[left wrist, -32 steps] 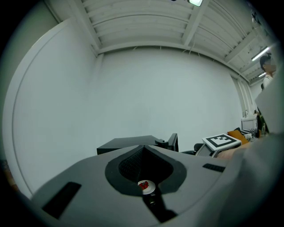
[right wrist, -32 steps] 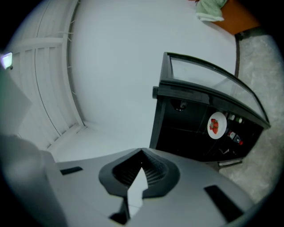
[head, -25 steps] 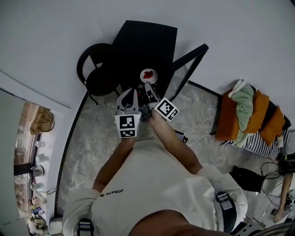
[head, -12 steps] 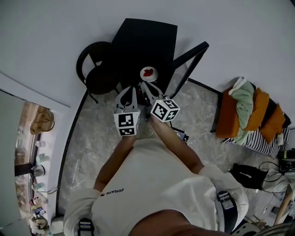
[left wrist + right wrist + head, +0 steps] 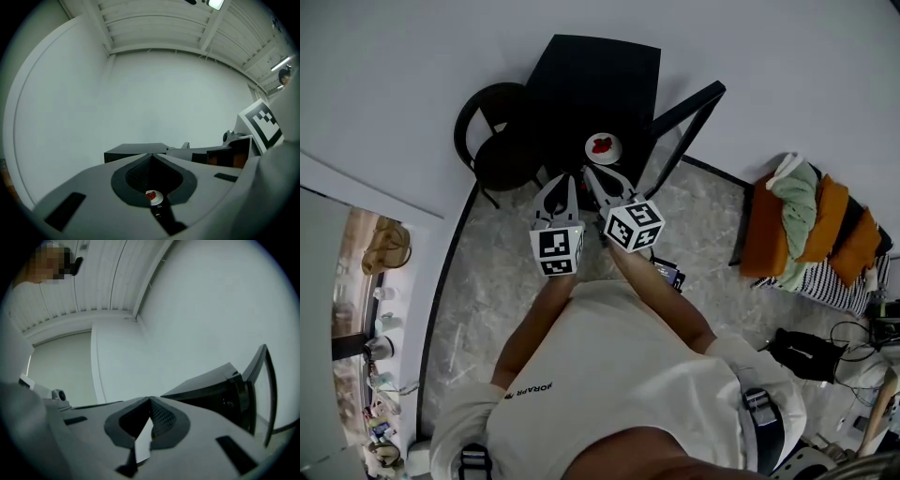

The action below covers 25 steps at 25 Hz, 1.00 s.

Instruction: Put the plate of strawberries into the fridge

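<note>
Hovering shut and empty, left tool (image 5: pixel 151 154) and right tool (image 5: pixel 150 400) face the plate of strawberries (image 5: pixel 603 147) at the fridge (image 5: pixel 591 84) mouth; a hasty door (image 5: pixel 684 122) swing might clip it.

A small white plate (image 5: pixel 614 153) of red strawberries (image 5: pixel 601 145) sits level at the black fridge's (image 5: pixel 591 84) open front.
</note>
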Each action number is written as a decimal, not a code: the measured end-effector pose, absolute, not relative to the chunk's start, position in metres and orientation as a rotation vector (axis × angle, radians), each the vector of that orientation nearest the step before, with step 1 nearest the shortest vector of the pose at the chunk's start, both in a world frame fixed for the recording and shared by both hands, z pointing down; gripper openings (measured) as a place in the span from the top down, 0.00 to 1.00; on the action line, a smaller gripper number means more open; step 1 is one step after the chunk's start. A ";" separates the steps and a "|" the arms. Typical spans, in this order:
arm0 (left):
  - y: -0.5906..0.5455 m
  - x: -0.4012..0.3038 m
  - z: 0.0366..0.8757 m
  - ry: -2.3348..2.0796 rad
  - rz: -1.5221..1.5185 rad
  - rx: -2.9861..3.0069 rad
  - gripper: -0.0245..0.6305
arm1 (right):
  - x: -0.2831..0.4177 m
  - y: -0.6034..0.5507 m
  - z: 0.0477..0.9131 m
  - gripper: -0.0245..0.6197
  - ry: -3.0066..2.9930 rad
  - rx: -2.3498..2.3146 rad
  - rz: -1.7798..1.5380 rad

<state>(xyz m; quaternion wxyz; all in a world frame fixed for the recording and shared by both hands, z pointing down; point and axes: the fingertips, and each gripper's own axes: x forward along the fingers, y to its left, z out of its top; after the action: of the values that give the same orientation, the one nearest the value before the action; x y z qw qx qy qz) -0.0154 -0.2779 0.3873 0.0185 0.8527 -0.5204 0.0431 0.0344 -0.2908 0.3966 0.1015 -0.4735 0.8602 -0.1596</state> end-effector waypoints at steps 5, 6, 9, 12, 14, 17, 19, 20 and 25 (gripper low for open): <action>-0.280 -0.016 0.390 -1.615 0.130 2.640 0.96 | 0.034 -0.290 0.395 0.94 2.610 -1.445 -0.362; -0.281 -0.016 0.389 -1.613 0.128 2.640 0.96 | 0.034 -0.290 0.395 0.94 2.624 -1.453 -0.347; -0.282 -0.012 0.387 -1.604 0.125 2.649 0.96 | 0.033 -0.288 0.397 0.94 2.652 -1.464 -0.321; -0.282 -0.010 0.388 -1.594 0.125 2.656 0.96 | 0.031 -0.288 0.396 0.94 2.678 -1.469 -0.289; -0.282 -0.011 0.389 -1.589 0.129 2.655 0.96 | 0.030 -0.287 0.395 0.94 2.692 -1.476 -0.266; -0.283 -0.013 0.389 -1.591 0.134 2.653 0.96 | 0.029 -0.287 0.396 0.94 2.711 -1.489 -0.242; -0.284 -0.013 0.389 -1.594 0.137 2.652 0.96 | 0.030 -0.286 0.396 0.94 2.718 -1.499 -0.225; -0.284 -0.013 0.389 -1.594 0.137 2.653 0.96 | 0.031 -0.286 0.396 0.94 2.721 -1.502 -0.216; -0.283 -0.011 0.390 -1.588 0.137 2.656 0.96 | 0.029 -0.284 0.393 0.94 2.739 -1.506 -0.171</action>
<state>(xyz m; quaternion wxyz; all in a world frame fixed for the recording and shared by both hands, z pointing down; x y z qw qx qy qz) -0.0110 -0.2827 0.3901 0.0218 0.8573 -0.5125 0.0442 0.0287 -0.2841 0.3930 0.0056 -0.4812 0.8749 -0.0547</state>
